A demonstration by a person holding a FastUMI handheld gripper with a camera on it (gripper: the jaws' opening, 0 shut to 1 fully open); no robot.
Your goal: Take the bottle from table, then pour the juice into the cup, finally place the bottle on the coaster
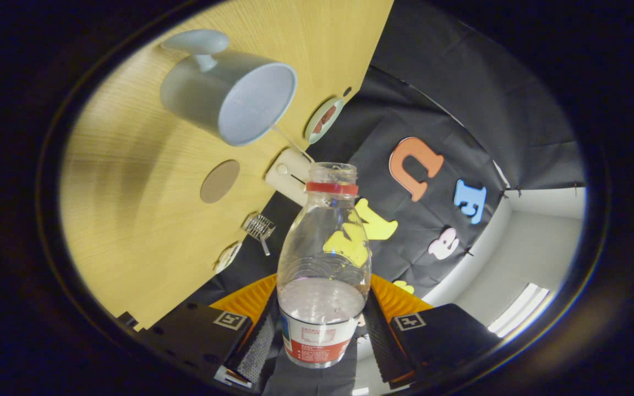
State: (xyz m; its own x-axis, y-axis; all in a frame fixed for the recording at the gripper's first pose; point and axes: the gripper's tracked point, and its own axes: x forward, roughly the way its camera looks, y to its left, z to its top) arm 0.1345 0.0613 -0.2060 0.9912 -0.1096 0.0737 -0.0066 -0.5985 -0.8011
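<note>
Got gripper [320,335] clamped on clear plastic bottle [323,264], red neck ring, cap off, both fingers pressing its labelled base. I see pale grey mug [229,96] beyond on light wooden counter [130,220], round brown coaster [220,181] nearby.

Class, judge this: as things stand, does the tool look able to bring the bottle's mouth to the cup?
Probably yes: the tool grips the uncapped bottle, and nothing lies between its mouth and the cup.

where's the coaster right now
In the gripper view the round coaster lies on the wooden table, just beyond the cup, left of the held bottle's neck.
</note>
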